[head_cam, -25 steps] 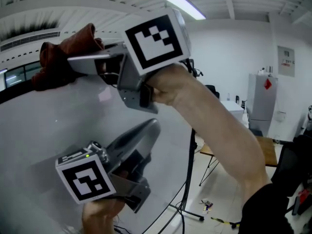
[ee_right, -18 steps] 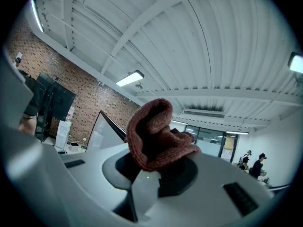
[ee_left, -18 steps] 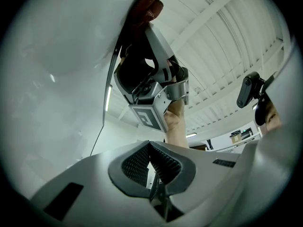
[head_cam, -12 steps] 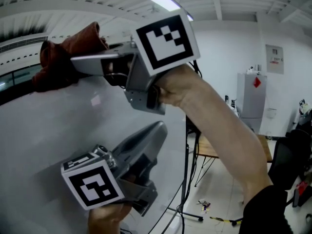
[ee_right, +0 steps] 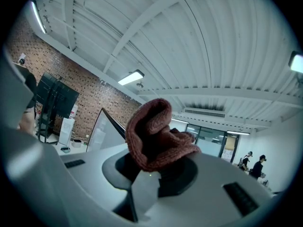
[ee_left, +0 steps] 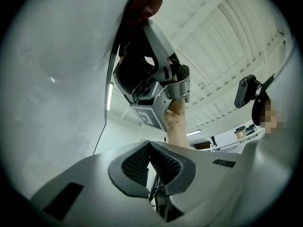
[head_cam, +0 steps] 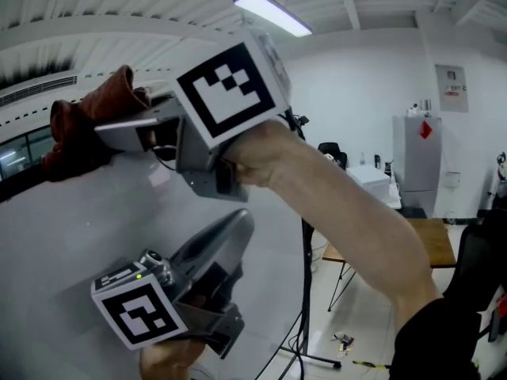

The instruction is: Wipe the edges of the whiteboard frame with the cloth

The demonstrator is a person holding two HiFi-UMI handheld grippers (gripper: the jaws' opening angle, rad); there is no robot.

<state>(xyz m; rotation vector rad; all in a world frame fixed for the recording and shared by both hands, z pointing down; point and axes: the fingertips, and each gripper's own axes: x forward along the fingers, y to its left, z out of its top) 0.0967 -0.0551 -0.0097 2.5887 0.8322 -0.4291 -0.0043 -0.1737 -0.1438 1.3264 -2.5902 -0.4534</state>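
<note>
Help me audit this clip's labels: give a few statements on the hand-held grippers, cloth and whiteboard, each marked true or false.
The right hand-held gripper is shut on a reddish-brown knitted cloth. True.
The left hand-held gripper holds a second cloth. False: its jaws are together with nothing between them.
The cloth sits at the top edge of the large white whiteboard. True.
In the head view the left hand-held gripper is above the right one. False: it is below it.

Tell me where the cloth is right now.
In the head view's upper left, the reddish-brown cloth is clamped in the right gripper and sits at the top edge of the whiteboard.
</note>
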